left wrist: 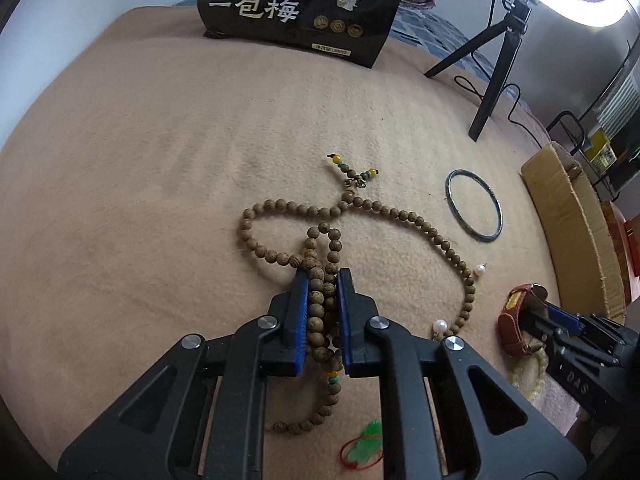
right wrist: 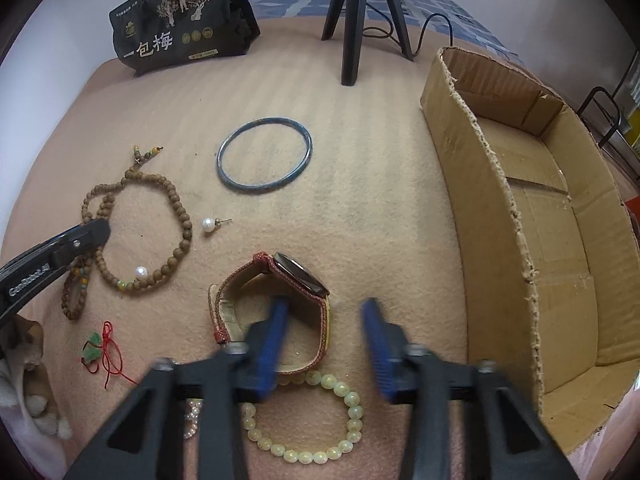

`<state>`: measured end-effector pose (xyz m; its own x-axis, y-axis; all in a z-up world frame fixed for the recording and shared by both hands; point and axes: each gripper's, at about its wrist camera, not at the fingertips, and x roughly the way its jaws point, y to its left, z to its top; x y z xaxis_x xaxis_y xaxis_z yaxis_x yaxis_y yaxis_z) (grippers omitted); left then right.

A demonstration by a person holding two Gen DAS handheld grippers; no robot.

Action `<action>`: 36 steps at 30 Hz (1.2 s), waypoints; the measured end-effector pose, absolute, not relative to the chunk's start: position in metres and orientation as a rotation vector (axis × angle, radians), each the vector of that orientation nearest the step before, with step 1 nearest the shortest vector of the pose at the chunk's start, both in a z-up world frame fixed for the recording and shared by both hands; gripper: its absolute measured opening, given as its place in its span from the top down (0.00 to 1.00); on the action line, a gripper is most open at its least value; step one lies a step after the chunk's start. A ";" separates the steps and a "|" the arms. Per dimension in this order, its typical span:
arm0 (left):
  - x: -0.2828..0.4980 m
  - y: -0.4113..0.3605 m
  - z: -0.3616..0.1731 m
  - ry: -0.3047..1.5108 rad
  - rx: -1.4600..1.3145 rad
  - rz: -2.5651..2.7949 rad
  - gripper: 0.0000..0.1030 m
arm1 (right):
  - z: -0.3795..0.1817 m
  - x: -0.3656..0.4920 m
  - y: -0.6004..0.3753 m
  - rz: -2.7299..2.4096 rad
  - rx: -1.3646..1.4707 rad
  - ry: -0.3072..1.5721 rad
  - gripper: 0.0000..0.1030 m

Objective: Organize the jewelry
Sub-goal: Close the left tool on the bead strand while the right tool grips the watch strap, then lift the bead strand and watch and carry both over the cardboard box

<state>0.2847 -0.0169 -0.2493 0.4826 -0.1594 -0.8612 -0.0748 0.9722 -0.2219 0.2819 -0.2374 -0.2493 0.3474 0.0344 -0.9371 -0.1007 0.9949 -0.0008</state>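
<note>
My left gripper [left wrist: 323,276] is shut on strands of the long wooden bead necklace [left wrist: 404,216], which lies looped on the beige blanket; it also shows in the right wrist view [right wrist: 176,208]. My right gripper [right wrist: 326,308] is open, its left finger inside the strap loop of a red-strapped watch [right wrist: 298,274], its right finger outside. The watch also shows in the left wrist view [left wrist: 516,320]. A pale green bead bracelet [right wrist: 344,432] lies under the right gripper. A dark bangle [right wrist: 264,154] lies further out, and shows in the left wrist view [left wrist: 474,204].
An open cardboard box [right wrist: 496,184] stands at the right. Two pearl earrings [right wrist: 208,224] [right wrist: 141,272], and a green pendant on red cord [right wrist: 100,350] lie left. A black snack bag [right wrist: 176,16] and a tripod [right wrist: 356,20] stand at the back.
</note>
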 end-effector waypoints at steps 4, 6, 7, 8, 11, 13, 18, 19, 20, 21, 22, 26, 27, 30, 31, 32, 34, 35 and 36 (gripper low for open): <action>0.277 -0.011 -0.239 1.056 -0.252 -0.068 0.89 | -0.245 0.279 -0.238 0.107 -0.056 1.206 0.93; 0.273 -0.009 -0.232 1.041 -0.245 -0.072 0.89 | -0.243 0.276 -0.238 0.110 -0.052 1.201 0.94; 0.270 -0.007 -0.227 1.031 -0.240 -0.077 0.89 | -0.241 0.275 -0.238 0.111 -0.044 1.197 0.94; 0.269 -0.007 -0.224 1.026 -0.239 -0.080 0.89 | -0.239 0.275 -0.239 0.112 -0.037 1.193 0.94; 0.264 -0.002 -0.209 1.000 -0.238 -0.091 0.89 | -0.229 0.270 -0.240 0.113 -0.024 1.169 0.94; 0.261 0.002 -0.201 0.987 -0.245 -0.100 0.89 | -0.221 0.267 -0.241 0.113 -0.016 1.151 0.95; 0.255 0.015 -0.181 0.959 -0.292 -0.118 0.89 | -0.199 0.258 -0.243 0.118 0.009 1.105 0.95; 0.253 0.017 -0.174 0.947 -0.296 -0.125 0.89 | -0.194 0.257 -0.242 0.121 0.008 1.096 0.95; 0.253 0.019 -0.169 0.939 -0.297 -0.129 0.89 | -0.189 0.255 -0.242 0.123 0.007 1.084 0.95; 0.251 0.020 -0.161 0.925 -0.296 -0.135 0.89 | -0.183 0.253 -0.242 0.125 0.007 1.073 0.95; 0.250 0.021 -0.155 0.914 -0.297 -0.140 0.89 | -0.175 0.251 -0.242 0.128 0.011 1.060 0.95; 0.245 0.022 -0.123 0.858 -0.289 -0.166 0.89 | -0.153 0.243 -0.247 0.130 0.018 1.014 0.95; 0.243 0.021 -0.116 0.843 -0.279 -0.174 0.89 | -0.147 0.241 -0.249 0.128 0.019 1.002 0.95; 0.241 0.018 -0.099 0.814 -0.262 -0.193 0.89 | -0.133 0.233 -0.256 0.121 0.030 0.972 0.95; 0.240 0.017 -0.094 0.808 -0.264 -0.201 0.89 | -0.129 0.231 -0.258 0.117 0.030 0.963 0.95; 0.240 0.017 -0.091 0.805 -0.266 -0.205 0.89 | -0.125 0.229 -0.260 0.113 0.029 0.955 0.95; 0.239 0.015 -0.081 0.791 -0.266 -0.219 0.89 | -0.117 0.222 -0.268 0.107 0.032 0.939 0.95; 0.238 0.014 -0.077 0.784 -0.266 -0.226 0.89 | -0.114 0.221 -0.269 0.103 0.036 0.934 0.95; 0.237 0.013 -0.074 0.779 -0.266 -0.230 0.89 | -0.111 0.218 -0.272 0.099 0.040 0.928 0.95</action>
<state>0.2374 0.0130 -0.0741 0.6899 -0.3006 -0.6585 0.1059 0.9418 -0.3190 0.2179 -0.2722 -0.1110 0.5956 0.1027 -0.7967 -0.0686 0.9947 0.0769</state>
